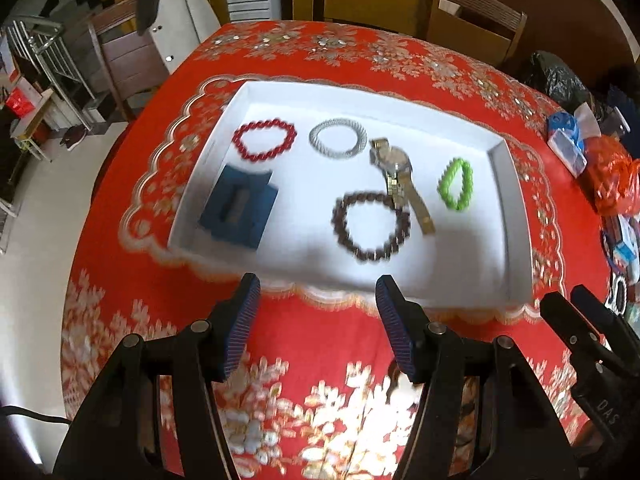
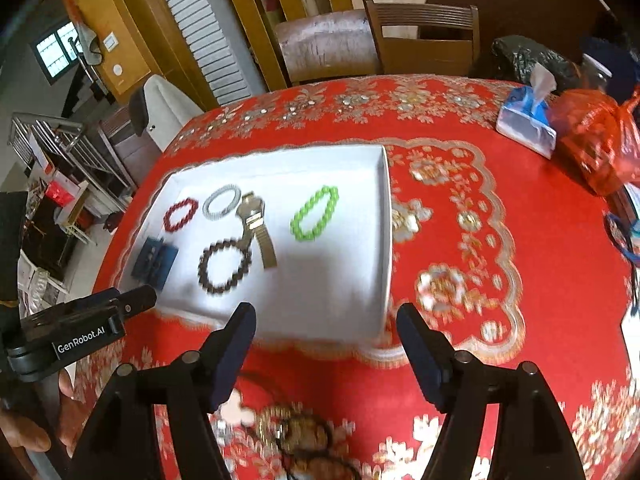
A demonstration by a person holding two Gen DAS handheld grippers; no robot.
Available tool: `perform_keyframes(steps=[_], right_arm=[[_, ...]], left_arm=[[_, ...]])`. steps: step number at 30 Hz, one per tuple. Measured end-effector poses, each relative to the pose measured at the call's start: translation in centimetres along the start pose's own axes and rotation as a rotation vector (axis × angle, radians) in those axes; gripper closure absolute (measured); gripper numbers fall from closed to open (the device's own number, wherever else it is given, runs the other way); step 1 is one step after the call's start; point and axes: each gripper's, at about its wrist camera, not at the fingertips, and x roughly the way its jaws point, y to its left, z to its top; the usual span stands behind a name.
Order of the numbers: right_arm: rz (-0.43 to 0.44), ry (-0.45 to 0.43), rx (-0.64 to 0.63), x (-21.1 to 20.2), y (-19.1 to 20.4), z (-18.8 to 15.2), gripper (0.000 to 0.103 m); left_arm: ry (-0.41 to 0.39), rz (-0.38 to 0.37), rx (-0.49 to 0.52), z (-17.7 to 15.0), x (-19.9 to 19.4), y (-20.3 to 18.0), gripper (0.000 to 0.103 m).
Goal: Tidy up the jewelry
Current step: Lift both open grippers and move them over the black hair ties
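Note:
A white tray [image 1: 508,208] [image 2: 360,280] on the red tablecloth holds a red bead bracelet [image 1: 265,139] [image 2: 181,213], a silver bangle [image 1: 338,138] [image 2: 221,202], a gold watch [image 1: 400,176] [image 2: 256,226], a green bead bracelet [image 1: 456,185] [image 2: 314,213], a dark brown bead bracelet [image 1: 372,226] [image 2: 225,266] and a blue box [image 1: 240,210] [image 2: 155,262]. My left gripper [image 1: 316,320] is open and empty, in front of the tray's near edge. My right gripper [image 2: 326,344] is open and empty, near the tray's front right corner. A dark necklace [image 2: 304,436] lies on the cloth below the right gripper.
At the table's right side lie a tissue pack [image 2: 528,120] [image 1: 568,144], a red plastic bag [image 2: 600,140] [image 1: 616,180] and a black bag [image 2: 528,60]. Wooden chairs [image 2: 424,40] stand behind the table. The table's left edge drops to the floor [image 1: 36,216].

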Motion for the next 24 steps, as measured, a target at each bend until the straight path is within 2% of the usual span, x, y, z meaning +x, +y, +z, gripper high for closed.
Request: perform_keyframes(steps=[13,24], right_arm=[[-0.016,0.009,-0.053,-4.6,-1.0,-6.5,0.030],[-0.021,0.024,-0.085,-6.5,-2.3,-10.2,0.028]], left_arm=[[-0.039,0.016,0.003,-7.3,-3.9,-0.6,0.043],[-0.048,0.010,0.018,-11.2,-5.5,-2.1,0.043]])
